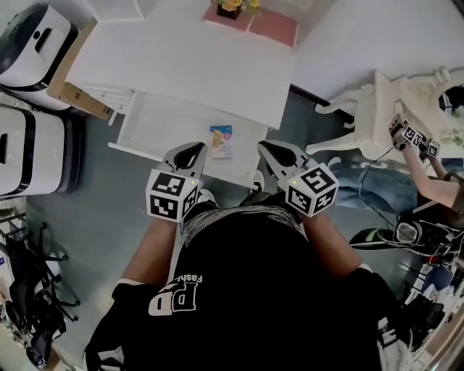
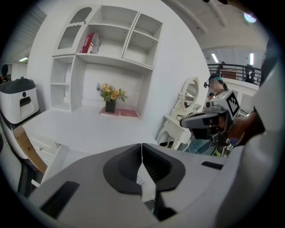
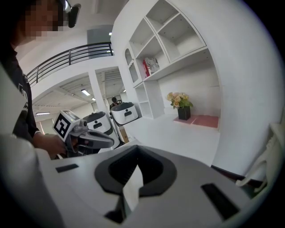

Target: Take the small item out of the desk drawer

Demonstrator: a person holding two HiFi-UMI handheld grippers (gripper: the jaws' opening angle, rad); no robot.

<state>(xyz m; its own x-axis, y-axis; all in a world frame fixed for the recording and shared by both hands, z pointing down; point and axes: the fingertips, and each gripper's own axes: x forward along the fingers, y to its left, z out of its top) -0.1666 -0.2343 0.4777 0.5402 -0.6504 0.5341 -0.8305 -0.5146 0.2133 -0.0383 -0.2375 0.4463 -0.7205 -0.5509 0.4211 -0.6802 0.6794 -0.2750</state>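
The white desk's drawer [image 1: 148, 124] stands pulled out below the desk top [image 1: 181, 61]. A small blue and yellow packet [image 1: 221, 140] lies at its right end. My left gripper [image 1: 193, 149] hovers over the drawer's front edge just left of the packet, shut and empty. To the packet's right, my right gripper [image 1: 268, 148] is also shut and empty. In the left gripper view the left gripper's [image 2: 142, 150] jaws meet in a line, and the right gripper [image 2: 207, 119] shows beside it. In the right gripper view the right gripper [image 3: 135, 155] is likewise shut with nothing in it.
A flower pot [image 1: 232, 7] and a pink mat [image 1: 274, 27] sit at the desk's back. Two white appliances [image 1: 32, 36] and a cardboard box [image 1: 72, 90] stand to the left. An ornate white table [image 1: 377, 109] and a seated person [image 1: 428, 181] are at the right.
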